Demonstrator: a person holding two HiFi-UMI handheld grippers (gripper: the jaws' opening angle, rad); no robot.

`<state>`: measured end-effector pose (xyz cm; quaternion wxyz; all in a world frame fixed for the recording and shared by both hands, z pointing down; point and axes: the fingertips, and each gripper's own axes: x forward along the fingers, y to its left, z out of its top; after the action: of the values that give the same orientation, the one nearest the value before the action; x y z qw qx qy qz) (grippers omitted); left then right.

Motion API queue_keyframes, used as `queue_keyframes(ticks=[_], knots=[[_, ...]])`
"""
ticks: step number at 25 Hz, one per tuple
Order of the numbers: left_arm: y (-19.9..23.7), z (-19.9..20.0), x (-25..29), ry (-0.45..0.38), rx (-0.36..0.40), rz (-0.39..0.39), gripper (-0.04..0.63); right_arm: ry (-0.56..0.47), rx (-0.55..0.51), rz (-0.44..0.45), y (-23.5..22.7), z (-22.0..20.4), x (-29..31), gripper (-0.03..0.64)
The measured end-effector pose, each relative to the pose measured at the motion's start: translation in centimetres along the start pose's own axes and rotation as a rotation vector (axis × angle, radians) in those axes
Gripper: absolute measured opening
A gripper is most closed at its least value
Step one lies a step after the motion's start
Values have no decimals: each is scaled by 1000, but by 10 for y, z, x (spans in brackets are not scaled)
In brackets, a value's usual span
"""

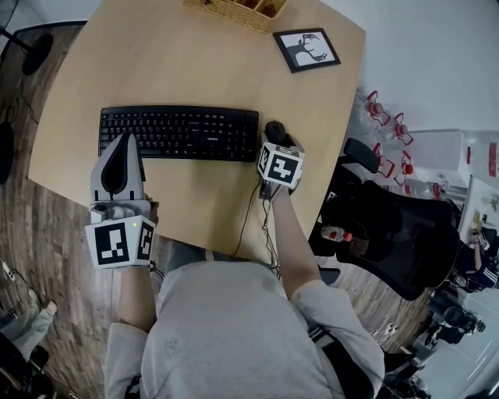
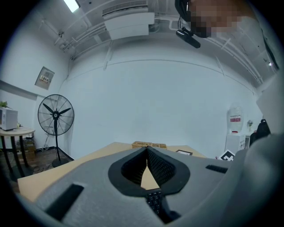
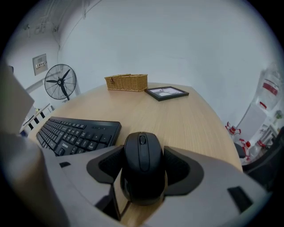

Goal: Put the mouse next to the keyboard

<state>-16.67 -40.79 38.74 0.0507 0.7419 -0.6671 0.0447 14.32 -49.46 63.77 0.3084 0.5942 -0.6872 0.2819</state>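
A black mouse (image 1: 274,128) lies on the wooden table (image 1: 187,62) just off the right end of the black keyboard (image 1: 179,132). My right gripper (image 1: 276,144) reaches it from the near side. In the right gripper view the mouse (image 3: 142,159) fills the gap of that gripper (image 3: 143,151), whose pads press its two sides, with the keyboard (image 3: 75,133) to the left. My left gripper (image 1: 125,138) hovers over the keyboard's near left part. It is shut with nothing held, and its tips (image 2: 147,149) meet.
A wicker basket (image 1: 234,9) and a framed picture (image 1: 306,49) sit at the table's far edge. A cable (image 1: 248,210) runs off the near edge. A black office chair (image 1: 390,226) stands to the right, beside red-topped bottles (image 1: 386,125).
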Motion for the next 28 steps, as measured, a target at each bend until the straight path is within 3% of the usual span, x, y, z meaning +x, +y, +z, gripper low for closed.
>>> queue_keyframes(ticks=[11, 19, 22, 23, 26, 28], knots=[[8, 4, -14, -9, 5, 7, 11, 4, 9, 75, 8, 0, -5, 264], [6, 11, -23, -37, 10, -23, 11, -140, 58, 69, 1, 23, -44, 262], [3, 15, -27, -50, 11, -41, 11, -199, 79, 136, 10, 32, -68, 259], [1, 16, -29, -55, 10, -49, 11, -214, 84, 158, 14, 34, -76, 248], [-2, 22, -33, -71, 12, -72, 11, -265, 75, 162, 21, 38, -100, 49], [-3, 26, -37, -82, 13, -88, 11, -301, 53, 161, 26, 41, -117, 23]])
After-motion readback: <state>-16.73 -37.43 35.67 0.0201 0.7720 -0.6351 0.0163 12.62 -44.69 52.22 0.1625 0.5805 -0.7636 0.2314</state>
